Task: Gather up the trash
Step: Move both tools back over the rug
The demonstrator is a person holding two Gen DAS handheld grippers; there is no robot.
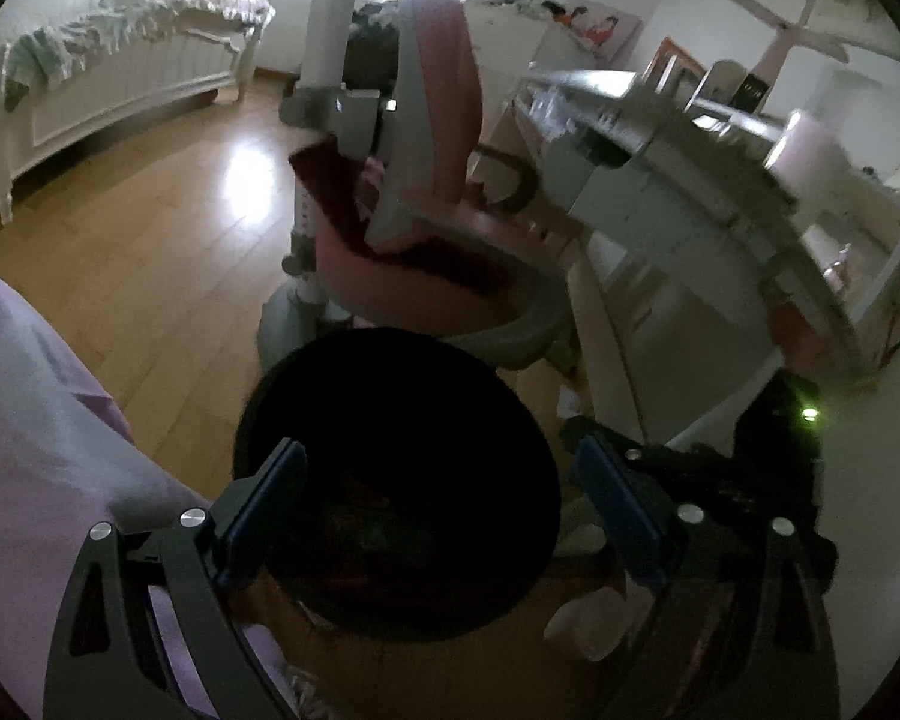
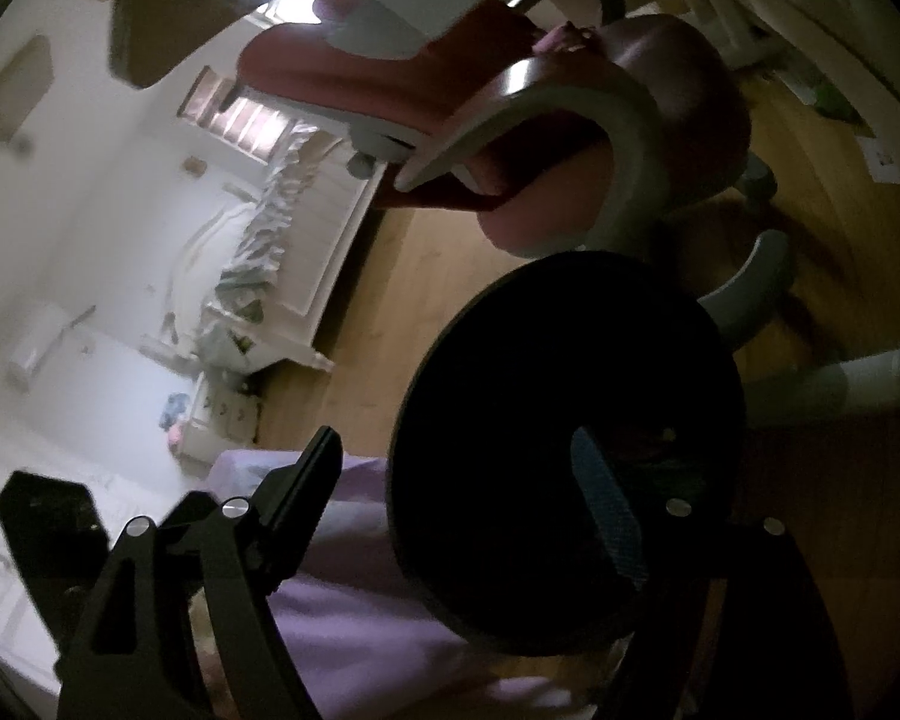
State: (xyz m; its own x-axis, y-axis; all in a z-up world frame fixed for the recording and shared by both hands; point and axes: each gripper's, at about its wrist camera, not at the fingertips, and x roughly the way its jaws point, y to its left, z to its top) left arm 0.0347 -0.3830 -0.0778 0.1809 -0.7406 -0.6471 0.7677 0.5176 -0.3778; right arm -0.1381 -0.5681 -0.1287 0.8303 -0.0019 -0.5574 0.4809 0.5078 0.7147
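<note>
A round black trash bin [image 1: 399,480] stands on the wooden floor, its dark inside holding some dim trash. My left gripper [image 1: 444,516] is open and empty, its fingers spread on either side of the bin's mouth just above it. In the right wrist view the same bin [image 2: 570,438] appears tilted. My right gripper [image 2: 468,480] is open and empty; its right finger [image 2: 606,516] reaches over the bin's opening and its left finger [image 2: 303,480] lies outside the rim.
A pink and grey desk chair [image 1: 426,138] stands just beyond the bin, beside a white desk [image 1: 690,138]. A white bed [image 1: 108,60] is at the far left. A person's purple-clad leg [image 1: 42,438] is at the left.
</note>
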